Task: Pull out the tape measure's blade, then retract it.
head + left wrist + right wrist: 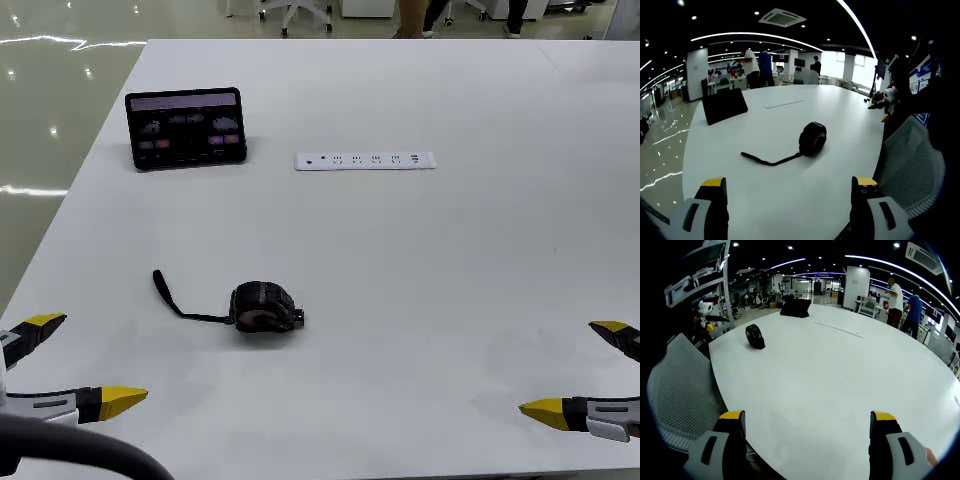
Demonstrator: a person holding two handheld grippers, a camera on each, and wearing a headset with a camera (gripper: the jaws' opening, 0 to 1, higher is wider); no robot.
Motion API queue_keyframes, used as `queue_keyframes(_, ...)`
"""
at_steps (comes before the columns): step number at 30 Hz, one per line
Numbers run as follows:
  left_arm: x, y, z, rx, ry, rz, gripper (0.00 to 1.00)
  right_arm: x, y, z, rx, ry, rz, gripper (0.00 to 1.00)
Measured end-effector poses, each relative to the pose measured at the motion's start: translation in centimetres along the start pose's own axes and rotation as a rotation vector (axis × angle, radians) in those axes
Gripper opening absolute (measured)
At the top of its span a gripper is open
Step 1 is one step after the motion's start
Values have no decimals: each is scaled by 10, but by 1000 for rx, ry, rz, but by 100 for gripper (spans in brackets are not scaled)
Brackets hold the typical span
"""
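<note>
A black tape measure (264, 308) lies on the white table (420, 250), its wrist strap (172, 298) trailing to the left. No blade is pulled out. The left gripper view has the tape measure (813, 138) ahead of the jaws, and the right gripper view has the tape measure (755, 336) far off to the left. My left gripper (68, 362) hovers open at the table's near left corner, well short of the tape. My right gripper (590, 370) stands open at the near right edge, with nothing between its yellow-tipped fingers (733, 422).
A dark tablet (186, 127) stands propped at the back left, and a white power strip (366, 160) lies beyond the tape. A grey mesh chair (682, 390) sits at the near edge. People stand in the room behind.
</note>
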State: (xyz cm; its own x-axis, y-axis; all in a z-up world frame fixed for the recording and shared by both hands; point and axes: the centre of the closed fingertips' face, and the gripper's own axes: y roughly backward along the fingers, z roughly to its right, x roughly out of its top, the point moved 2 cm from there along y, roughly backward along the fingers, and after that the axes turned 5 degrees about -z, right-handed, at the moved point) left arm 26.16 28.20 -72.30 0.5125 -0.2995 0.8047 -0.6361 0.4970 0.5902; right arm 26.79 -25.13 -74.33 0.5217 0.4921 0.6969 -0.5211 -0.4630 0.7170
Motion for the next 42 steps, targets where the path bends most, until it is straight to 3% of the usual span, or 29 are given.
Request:
queue_keyframes(19, -1, 1, 1, -2, 0, -6, 100, 3, 3, 3, 0, 6, 10, 100)
queue_keyframes(21, -1, 1, 2, -8, -4, -6, 100, 7, 3, 9, -50, 51, 34, 100)
queue_keyframes(23, 3, -1, 0, 2, -56, 9, 100, 9, 4, 6, -37, 32, 44, 100)
queue_keyframes(24, 3, -2, 1, -7, -65, 6, 100, 16, 4, 8, -42, 64, 87, 100)
queue_keyframes(27, 8, -8, 1, -34, -89, -15, 100, 15, 2, 8, -44, 89, 52, 100)
queue_keyframes(30, 17, -16, 4, -83, -144, -34, 100, 25, -1, 7, -23, 114, 67, 100)
queue_keyframes(33, 35, -30, 4, -118, -227, -46, 100, 40, -7, 7, -4, 177, 83, 100)
queue_keyframes(36, 49, -43, 8, -168, -261, -46, 100, 51, -13, 8, 4, 203, 80, 100)
queue_keyframes(37, 56, -48, 12, -187, -304, -52, 100, 57, -17, 7, 16, 209, 74, 100)
queue_keyframes(40, 71, -65, 24, -245, -399, -107, 100, 70, -32, 0, 74, 246, 65, 100)
queue_keyframes(42, 78, -72, 28, -265, -448, -124, 99, 77, -39, -4, 87, 267, 66, 100)
